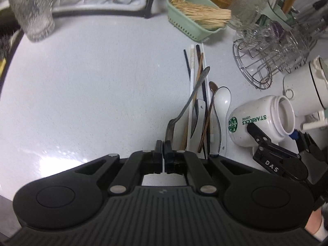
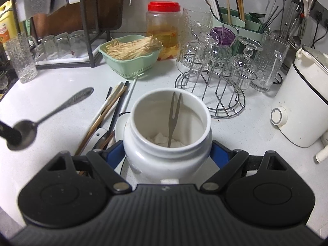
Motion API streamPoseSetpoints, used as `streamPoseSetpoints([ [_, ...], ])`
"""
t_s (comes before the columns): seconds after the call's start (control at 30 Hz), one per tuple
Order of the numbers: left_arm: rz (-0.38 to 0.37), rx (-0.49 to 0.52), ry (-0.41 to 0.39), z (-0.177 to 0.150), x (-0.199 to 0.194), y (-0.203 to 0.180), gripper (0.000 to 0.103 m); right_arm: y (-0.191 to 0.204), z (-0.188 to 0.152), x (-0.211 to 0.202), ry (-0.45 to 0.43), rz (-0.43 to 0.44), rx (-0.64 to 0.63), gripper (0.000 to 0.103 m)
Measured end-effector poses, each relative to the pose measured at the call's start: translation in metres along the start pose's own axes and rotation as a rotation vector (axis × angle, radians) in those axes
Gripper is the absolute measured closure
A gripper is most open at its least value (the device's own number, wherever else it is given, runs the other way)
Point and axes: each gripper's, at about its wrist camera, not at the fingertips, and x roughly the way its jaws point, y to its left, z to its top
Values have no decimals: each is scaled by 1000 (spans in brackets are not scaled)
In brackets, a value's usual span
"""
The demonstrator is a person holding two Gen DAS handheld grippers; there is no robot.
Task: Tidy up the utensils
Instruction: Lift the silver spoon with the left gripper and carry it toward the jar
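My left gripper (image 1: 163,145) is shut on the bowl end of a metal spoon (image 1: 190,100). The spoon's handle points away over a pile of chopsticks (image 1: 199,78), a white ceramic spoon (image 1: 222,100) and a white-handled knife (image 1: 197,114) lying on the counter. In the right wrist view the metal spoon (image 2: 51,112) hangs at the left, pinched by a black finger (image 2: 8,133). My right gripper (image 2: 167,149) is shut on a white Starbucks jar (image 2: 164,160), tilted, with a two-tined fork (image 2: 173,119) standing inside. The jar (image 1: 260,119) and the right gripper (image 1: 274,135) also show in the left wrist view.
A green basket (image 2: 131,69) of pale strands sits behind the chopsticks (image 2: 110,106). To the right stand a wire rack of glasses (image 2: 221,94) and a white appliance (image 2: 303,106). At the back is a green utensil holder (image 2: 246,26). A tall glass (image 2: 21,61) stands far left.
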Motion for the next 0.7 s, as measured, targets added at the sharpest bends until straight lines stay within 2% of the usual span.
streamPoseSetpoints([
  [0.17, 44, 134, 29, 8, -21, -24, 102, -1, -3, -1, -17, 10, -13, 13],
  [0.47, 72, 363, 107, 18, -43, -71, 102, -2, -5, -1, -29, 16, -16, 13],
  [0.7, 134, 549, 159, 33, -62, -106, 102, -3, -5, -2, -36, 25, -25, 13],
])
